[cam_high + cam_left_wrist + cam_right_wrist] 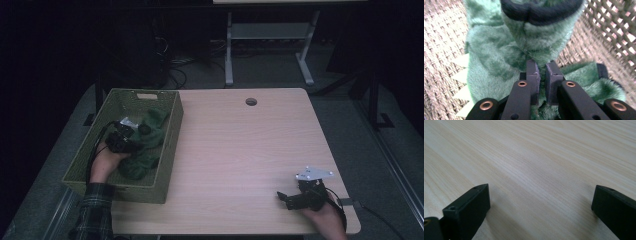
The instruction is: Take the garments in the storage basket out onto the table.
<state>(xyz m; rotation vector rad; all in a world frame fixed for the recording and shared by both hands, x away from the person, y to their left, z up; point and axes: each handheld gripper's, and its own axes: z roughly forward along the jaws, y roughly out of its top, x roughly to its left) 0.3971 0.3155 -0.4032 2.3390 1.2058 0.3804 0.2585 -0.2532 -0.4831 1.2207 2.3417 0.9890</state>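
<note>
1. The green plush dinosaur (506, 57) lies inside the woven basket (170, 145) at the left edge of the table (240, 150); pale felt spikes run down one flank, and a dark band of fabric crosses the plush at the top of the left gripper view.

2. The left gripper (542, 75) is down in the basket with its jaws drawn nearly together on a fold of the green fur — a pinch of pile rather than a grip round a limb or the body.

3. My judgement is that the step in hand is lifting the toy out. A pinch of fur alone may slip once the weight hangs from it, so it would pay to hold the squeeze firm and start the lift slowly.

4. Rise straight up until the plush clears the basket wall; dragging it sideways could catch the spikes on the weave or tip the basket.

5. The right gripper (292, 198) rests near the table's right front corner, well apart from the basket, its jaws spread wide over bare wood — free to steady the basket rim if it shifts.
</note>
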